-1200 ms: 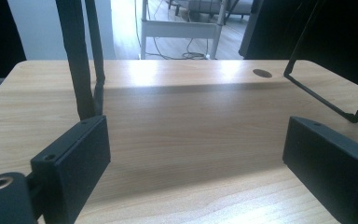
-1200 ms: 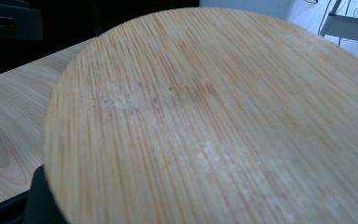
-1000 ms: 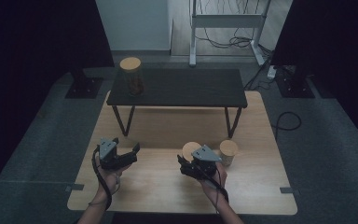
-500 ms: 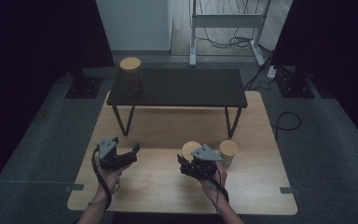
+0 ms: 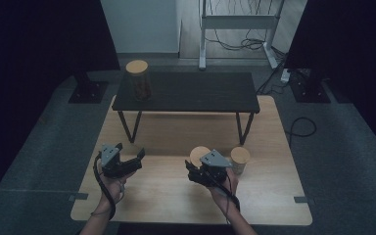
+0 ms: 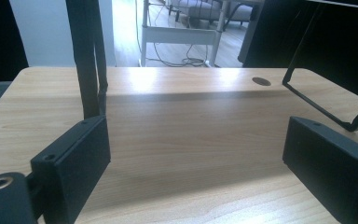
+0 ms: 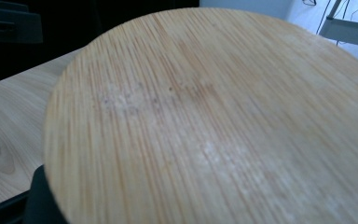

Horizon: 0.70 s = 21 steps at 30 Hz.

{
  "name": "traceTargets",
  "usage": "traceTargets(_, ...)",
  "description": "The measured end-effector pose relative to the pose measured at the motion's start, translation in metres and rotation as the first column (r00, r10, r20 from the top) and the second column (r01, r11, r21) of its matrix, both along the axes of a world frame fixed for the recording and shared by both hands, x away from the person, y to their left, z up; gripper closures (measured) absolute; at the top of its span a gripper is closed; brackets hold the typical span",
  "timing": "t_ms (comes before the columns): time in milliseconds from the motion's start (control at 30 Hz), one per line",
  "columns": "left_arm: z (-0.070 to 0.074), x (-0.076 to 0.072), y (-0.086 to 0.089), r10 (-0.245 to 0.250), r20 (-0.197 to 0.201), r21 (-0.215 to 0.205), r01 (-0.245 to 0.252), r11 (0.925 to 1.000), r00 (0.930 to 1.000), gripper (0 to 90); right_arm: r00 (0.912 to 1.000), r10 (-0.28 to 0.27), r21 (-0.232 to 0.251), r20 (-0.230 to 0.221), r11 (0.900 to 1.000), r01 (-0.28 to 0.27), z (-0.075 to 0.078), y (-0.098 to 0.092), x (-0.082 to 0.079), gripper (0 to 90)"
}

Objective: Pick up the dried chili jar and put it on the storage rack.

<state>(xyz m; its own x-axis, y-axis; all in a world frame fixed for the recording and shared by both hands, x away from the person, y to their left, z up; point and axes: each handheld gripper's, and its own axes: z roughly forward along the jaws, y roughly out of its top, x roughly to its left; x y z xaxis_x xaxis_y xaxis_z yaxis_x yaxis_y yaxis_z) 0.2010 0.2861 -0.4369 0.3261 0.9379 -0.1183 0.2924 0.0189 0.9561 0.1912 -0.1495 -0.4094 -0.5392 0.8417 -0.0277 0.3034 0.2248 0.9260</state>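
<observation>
high: above, facing forward-down | left: low over table (shared) | right — pressed against lid

A round bamboo lid sits very close to the lens, its fine grain running lengthwise and a few pale, scuffed patches (one near the middle, one lower right) showing on its face. At the lower left a dark edge peeps out from under the lid — too little of it shows to tell what it is. Beyond the lid's left rim lies the light wooden worktop, with dark shapes behind it and a bright strip at the upper right.
</observation>
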Motion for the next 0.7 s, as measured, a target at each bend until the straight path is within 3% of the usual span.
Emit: traceTargets(700,0.001,-0.001,0.002,0.003,0.006,-0.008,-0.003,1.0000,1.0000,7.1,0.9994,-0.007,0.003,0.033,1.000,0.007,0.017,-0.001,0.003,25.3)
